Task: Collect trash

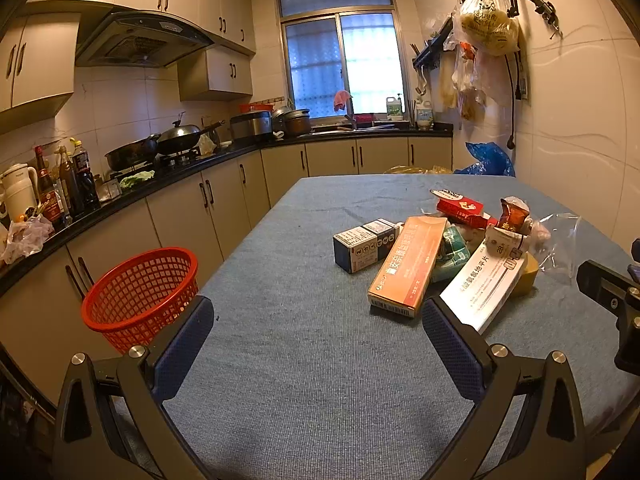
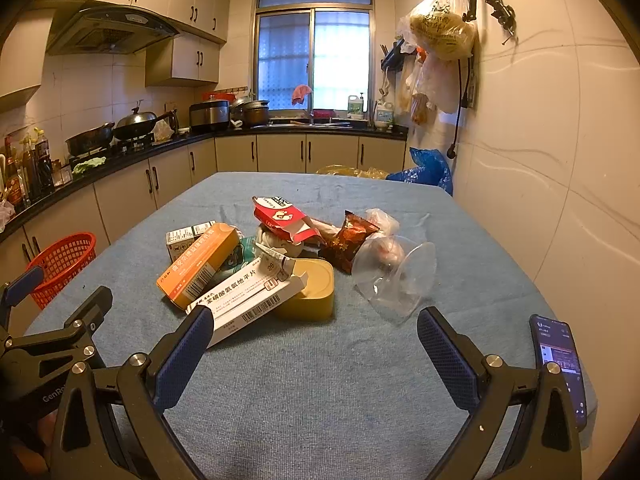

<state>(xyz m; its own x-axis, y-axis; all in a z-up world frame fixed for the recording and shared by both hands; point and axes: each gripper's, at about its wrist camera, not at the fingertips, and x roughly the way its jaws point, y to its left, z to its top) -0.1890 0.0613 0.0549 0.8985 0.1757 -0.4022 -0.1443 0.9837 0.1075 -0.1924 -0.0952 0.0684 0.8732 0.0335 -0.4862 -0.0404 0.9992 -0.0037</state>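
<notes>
Hovering both wide-open, empty grippers, left gripper [image 1: 318, 320] and right gripper [image 2: 314, 330], short of the trash pile [image 2: 256, 264] mid-table, we should grab the near white box [image 2: 244, 304] first, basket [image 1: 140, 288] off the left edge.

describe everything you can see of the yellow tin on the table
The yellow tin is a low rounded-rectangle can, metal by its look, with a flat pale-gold top inside a raised rim. It sits upright on the blue tablecloth at the near edge of the trash pile. The long white carton lies tilted across its left side, its open flap over the rim. The brown snack wrapper lies just behind; contact is unclear. In the left wrist view only a yellow corner shows. No gripper touches it.
</notes>
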